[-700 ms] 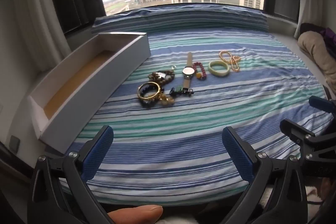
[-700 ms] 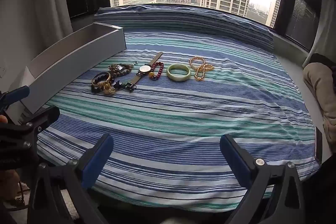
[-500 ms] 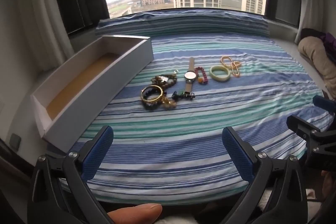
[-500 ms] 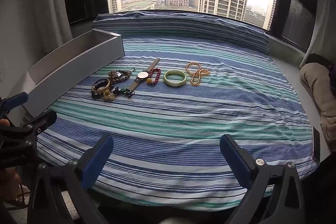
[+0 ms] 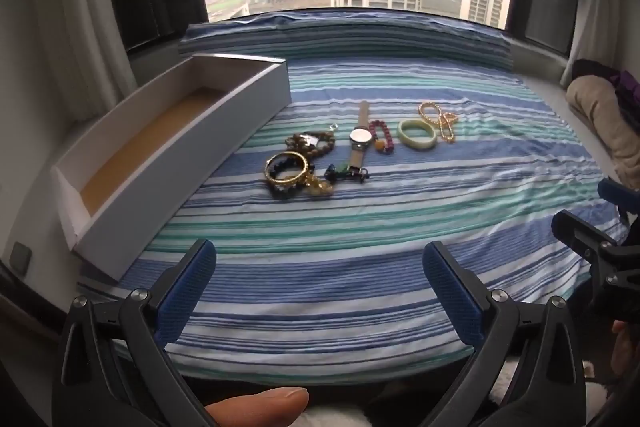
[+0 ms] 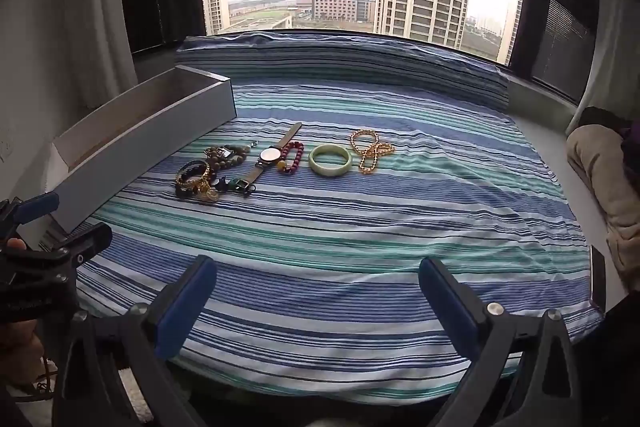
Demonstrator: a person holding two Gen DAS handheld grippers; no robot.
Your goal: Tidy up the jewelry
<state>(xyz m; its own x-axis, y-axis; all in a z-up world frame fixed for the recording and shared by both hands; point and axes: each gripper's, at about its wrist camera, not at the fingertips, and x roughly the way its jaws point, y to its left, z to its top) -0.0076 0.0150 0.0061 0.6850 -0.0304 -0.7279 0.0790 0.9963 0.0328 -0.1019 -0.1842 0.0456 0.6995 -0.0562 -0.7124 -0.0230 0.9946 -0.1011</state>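
Observation:
Jewelry lies in a row on the striped bedspread [image 5: 360,227]: a gold bangle with dark beads [image 5: 286,169], a brown bead bracelet [image 5: 310,143], a wristwatch [image 5: 360,139], a red bead bracelet [image 5: 382,135], a pale green bangle [image 5: 417,134] and a gold chain [image 5: 438,119]. The same pieces show in the right wrist view, with the green bangle [image 6: 330,161] and gold chain [image 6: 370,151] at the right. A long white box [image 5: 172,147], open and empty, lies at the left. My left gripper [image 5: 320,291] and right gripper [image 6: 318,299] are both open and empty, well short of the jewelry.
The box also shows in the right wrist view [image 6: 148,135]. A striped bolster [image 5: 344,39] runs along the window at the back. A beige cushion [image 5: 604,123] lies at the right edge. Curtains and wall stand at the left.
Both grippers have drawn back and tilted up a little, so the jewelry sits slightly lower and farther in view. Both stay open and empty.

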